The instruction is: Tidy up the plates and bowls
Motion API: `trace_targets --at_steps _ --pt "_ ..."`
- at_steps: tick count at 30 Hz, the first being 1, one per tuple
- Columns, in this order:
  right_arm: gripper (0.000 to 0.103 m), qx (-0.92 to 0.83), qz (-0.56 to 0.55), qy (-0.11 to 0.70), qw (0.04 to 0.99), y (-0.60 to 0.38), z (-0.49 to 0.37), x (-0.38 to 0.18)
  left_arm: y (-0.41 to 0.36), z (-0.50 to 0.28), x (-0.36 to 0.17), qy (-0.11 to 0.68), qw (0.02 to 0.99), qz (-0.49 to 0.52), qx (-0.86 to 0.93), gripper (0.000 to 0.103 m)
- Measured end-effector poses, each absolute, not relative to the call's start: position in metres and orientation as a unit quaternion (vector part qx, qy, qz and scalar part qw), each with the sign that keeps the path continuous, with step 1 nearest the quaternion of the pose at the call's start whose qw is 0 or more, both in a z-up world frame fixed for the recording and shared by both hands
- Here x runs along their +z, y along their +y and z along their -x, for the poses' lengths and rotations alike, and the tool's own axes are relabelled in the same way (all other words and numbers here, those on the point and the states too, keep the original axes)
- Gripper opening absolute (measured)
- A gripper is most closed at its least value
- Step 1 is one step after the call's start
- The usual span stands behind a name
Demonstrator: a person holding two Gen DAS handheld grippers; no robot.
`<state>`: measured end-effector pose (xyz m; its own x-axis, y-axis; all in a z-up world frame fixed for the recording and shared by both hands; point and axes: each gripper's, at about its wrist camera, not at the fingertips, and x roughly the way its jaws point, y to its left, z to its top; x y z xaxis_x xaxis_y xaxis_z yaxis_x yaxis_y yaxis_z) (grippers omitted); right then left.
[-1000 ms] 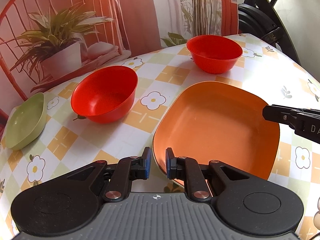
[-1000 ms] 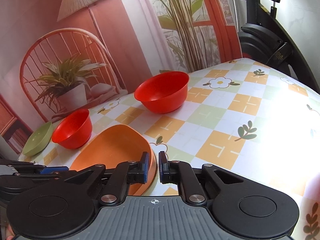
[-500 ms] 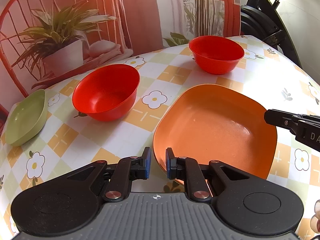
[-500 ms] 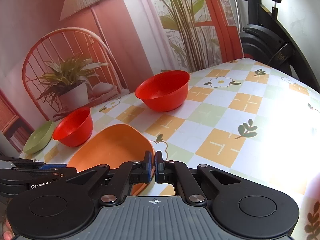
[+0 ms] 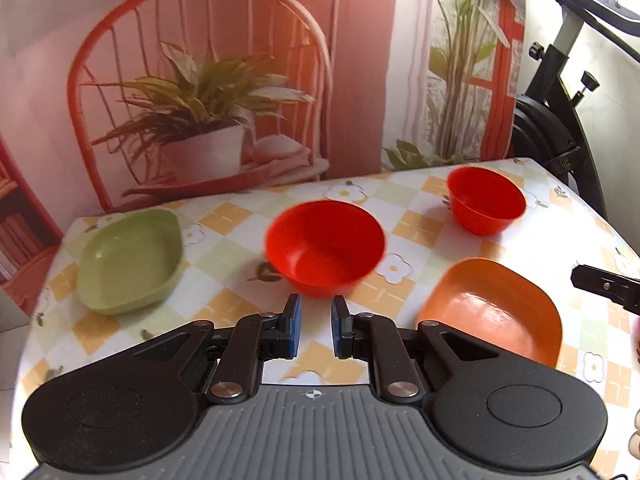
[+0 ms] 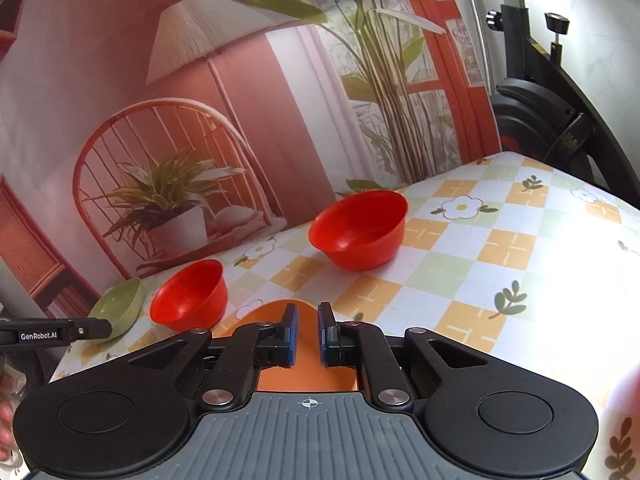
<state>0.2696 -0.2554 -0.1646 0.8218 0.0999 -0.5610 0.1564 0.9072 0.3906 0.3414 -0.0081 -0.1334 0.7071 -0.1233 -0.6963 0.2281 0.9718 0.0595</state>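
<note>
Tabletop point(image 5: 240, 220) under a checked cloth of orange, green and white squares with printed flowers carries all four dishes, spread apart so that each can be reached alone. Largest of them, the square orange plastic plate point(image 5: 492, 312) lies flat near the front right; in the right wrist view its near edge point(image 6: 280, 308) shows just past the fingertips. At the left edge sits the square pale green plastic plate point(image 5: 128, 260), well apart from the orange one, so the two plates are not yet stacked. Between them stands the larger round red plastic bowl point(image 5: 324, 246), upright and empty, directly ahead of the left gripper point(image 5: 314, 330). The smaller-looking red plastic bowl point(image 5: 484, 206) stands farther back on the right, also upright.

Both tools hover above the cloth and carry nothing. The left gripper's blue-padded jaws stand moderately apart, lined up with the near bowl, probably to take its rim next. The right gripper point(image 6: 306, 334) has its jaws parted by a narrower gap over the orange plate's edge, gripping nothing.
</note>
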Motion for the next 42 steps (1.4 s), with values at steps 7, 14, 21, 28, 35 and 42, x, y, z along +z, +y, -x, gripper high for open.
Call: trace_targets --at_steps 7,14,21,28,35,42 --pt "0.011 0.023 -0.208 0.298 0.931 -0.205 -0.296 -0.137 0.077 -0.345 -0.101 0.324 0.942 -0.086 -0.03 0.017" --pt "0.011 0.062 -0.188 0.303 0.932 -0.135 -0.345 -0.112 0.143 -0.357 -0.082 0.288 0.953 -0.093 0.005 0.017" --pt "0.011 0.097 -0.119 0.304 0.94 -0.052 -0.403 -0.102 0.192 -0.39 -0.086 0.272 0.96 -0.071 0.019 0.017" --pt "0.014 0.119 -0.09 0.316 0.937 0.013 -0.467 -0.129 0.214 -0.423 -0.125 0.296 0.955 -0.028 0.02 0.017" --pt "0.014 0.079 -0.061 0.383 0.918 0.04 -0.525 -0.193 0.229 -0.451 -0.169 0.332 0.943 0.003 0.025 0.017" --pt "0.017 0.072 -0.044 0.412 0.907 0.052 -0.548 -0.222 0.235 -0.465 -0.189 0.346 0.938 0.028 0.022 0.018"
